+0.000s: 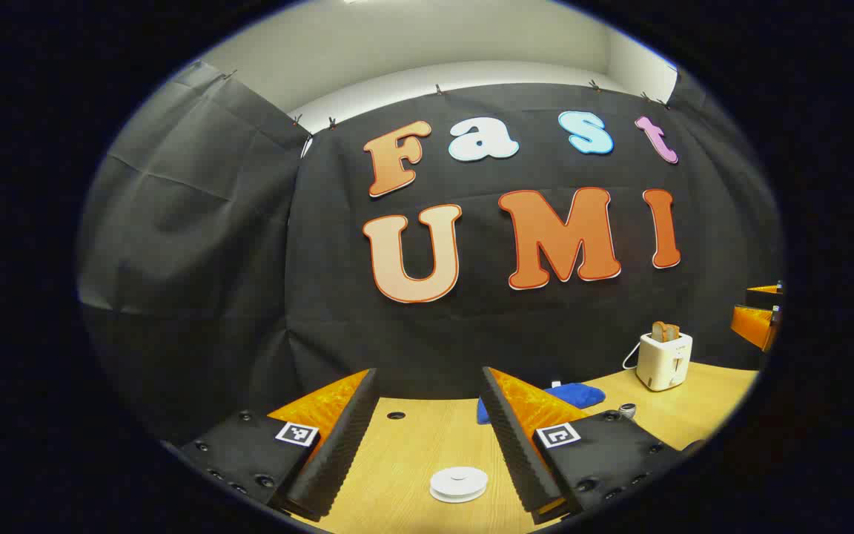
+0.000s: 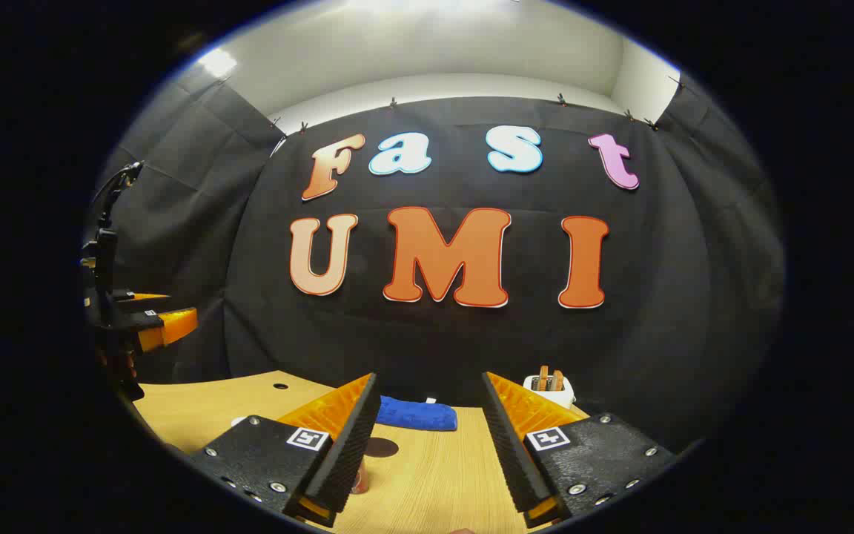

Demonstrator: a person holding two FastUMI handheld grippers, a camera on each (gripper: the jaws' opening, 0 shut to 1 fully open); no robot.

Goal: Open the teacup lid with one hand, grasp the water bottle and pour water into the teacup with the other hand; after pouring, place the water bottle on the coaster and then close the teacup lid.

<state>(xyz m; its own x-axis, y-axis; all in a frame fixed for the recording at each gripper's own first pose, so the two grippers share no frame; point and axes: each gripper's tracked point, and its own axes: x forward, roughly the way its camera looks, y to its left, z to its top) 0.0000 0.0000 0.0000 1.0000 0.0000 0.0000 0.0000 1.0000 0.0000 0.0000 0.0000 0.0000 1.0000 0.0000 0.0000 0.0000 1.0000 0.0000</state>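
A white round teacup lid [image 1: 458, 483] sits low on the wooden table [image 1: 412, 460], between the fingers of my left gripper [image 1: 428, 382] and below them. That gripper is open and holds nothing. My right gripper [image 2: 431, 382] is also open and empty above the table [image 2: 434, 475]. A dark round coaster [image 2: 381, 447] lies just ahead of its left finger. Beside that finger's inner edge a small reddish object [image 2: 358, 483] peeks out, mostly hidden. The right gripper's orange fingers [image 1: 757, 319] show at the far right of the left gripper view. The left gripper [image 2: 149, 322] hangs at the far left of the right gripper view.
A blue cloth [image 1: 545, 397] [image 2: 416, 414] lies at the back of the table by the black wall. A white toaster [image 1: 664, 360] [image 2: 549, 387] with toast stands at the back right. A small striped object [image 1: 627, 409] sits near the cloth. A round hole [image 1: 396, 415] is in the tabletop.
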